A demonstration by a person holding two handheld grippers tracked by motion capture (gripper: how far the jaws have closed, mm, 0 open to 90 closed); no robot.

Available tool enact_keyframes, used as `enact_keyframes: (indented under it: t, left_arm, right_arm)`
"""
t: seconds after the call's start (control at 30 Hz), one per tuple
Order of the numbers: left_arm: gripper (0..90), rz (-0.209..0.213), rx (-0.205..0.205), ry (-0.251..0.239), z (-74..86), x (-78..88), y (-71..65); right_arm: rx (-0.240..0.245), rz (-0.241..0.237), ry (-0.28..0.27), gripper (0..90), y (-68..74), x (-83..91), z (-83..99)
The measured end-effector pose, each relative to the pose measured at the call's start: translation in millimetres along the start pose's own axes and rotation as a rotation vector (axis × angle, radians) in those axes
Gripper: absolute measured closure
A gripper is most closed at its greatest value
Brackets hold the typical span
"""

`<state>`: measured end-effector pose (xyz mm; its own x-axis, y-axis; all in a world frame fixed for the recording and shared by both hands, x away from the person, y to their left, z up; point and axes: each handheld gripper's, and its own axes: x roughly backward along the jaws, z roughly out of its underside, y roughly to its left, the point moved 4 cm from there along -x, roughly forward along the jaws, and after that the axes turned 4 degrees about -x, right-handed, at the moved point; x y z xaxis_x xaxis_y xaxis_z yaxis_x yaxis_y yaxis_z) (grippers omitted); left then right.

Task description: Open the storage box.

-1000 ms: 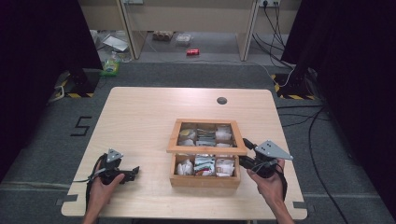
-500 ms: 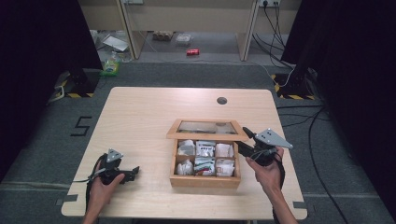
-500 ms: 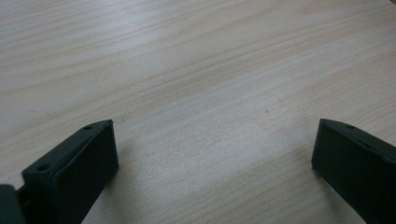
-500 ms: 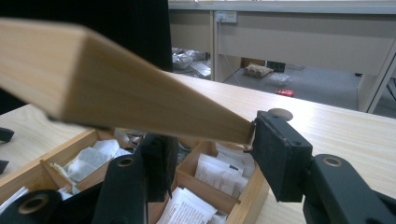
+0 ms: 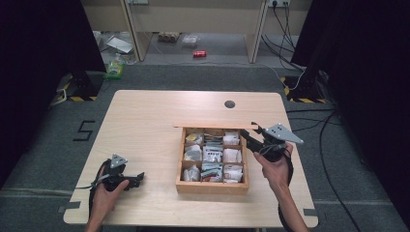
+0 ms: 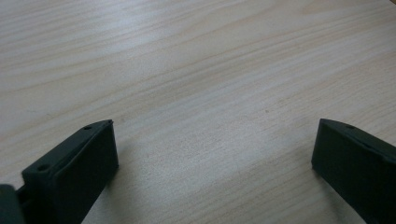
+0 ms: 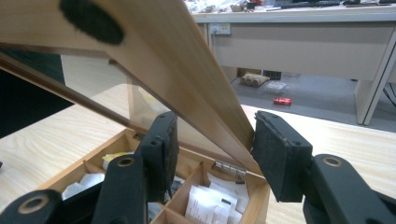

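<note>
Box: a wooden compartment box [image 5: 212, 186] stands on the counter [image 5: 145, 125], right of the middle and nearer the person's edge than the far edge.
Compartments: a grid of nine cells holds small paper packets [image 5: 212, 154], mostly white, one yellowish in the far-left cell.
Lid: the hinged lid [image 5: 215, 126] is raised along the box's far side; from the high view it shows edge-on as a thin wooden strip. In the right gripper view its wooden frame [image 7: 187, 70] slants up and away, with a clear pane set in it and a small metal hinge [image 7: 227, 168] at the box's back wall.
Right hand-held gripper: the right hand-held gripper [image 5: 252, 136] sits at the box's far-right corner, its jaws about half open, standing to either side of the lid's frame edge. The right-hand pad touches the frame; whether the left-hand pad presses on it I cannot tell.
Left hand-held gripper: the left hand-held gripper [image 5: 139, 178] rests near the counter's near-left corner, well apart from the box, jaws spread wide with bare wood between them and nothing held.
Counter detail: a dark round hole [image 5: 229, 104] lies near the far edge.
</note>
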<state>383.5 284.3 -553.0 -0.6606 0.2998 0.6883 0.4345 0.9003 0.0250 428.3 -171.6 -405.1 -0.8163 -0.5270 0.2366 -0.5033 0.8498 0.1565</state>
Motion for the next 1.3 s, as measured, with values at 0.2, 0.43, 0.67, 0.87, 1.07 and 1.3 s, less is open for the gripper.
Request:
enact_keyframes:
  t: [0.2,0.43,0.67,0.87,1.07,1.3]
  left_arm:
    - [0.0,0.000,0.000,0.000,0.0,0.0,0.0]
    - [0.0,0.000,0.000,0.000,0.0,0.0,0.0]
    - [0.0,0.000,0.000,0.000,0.0,0.0,0.0]
    - [0.0,0.000,0.000,0.000,0.0,0.0,0.0]
    - [0.0,0.001,0.000,0.001,0.0,0.0,0.0]
    - [0.0,0.000,0.000,0.000,0.0,0.0,-0.1]
  right_arm:
    - [-0.009,-0.002,-0.011,50.5,-2.5,-3.6,-3.7]
    - [-0.020,0.002,-0.021,50.5,-4.4,-8.1,-8.1]
    - [-0.037,0.009,-0.036,50.4,-8.5,-16.1,-12.7]
    - [-0.050,0.011,-0.032,50.5,-11.2,-20.0,-13.0]
    - [-0.065,0.010,-0.041,51.0,-15.2,-26.3,-13.0]
    - [-0.071,0.023,-0.030,51.1,-18.1,-32.0,-9.6]
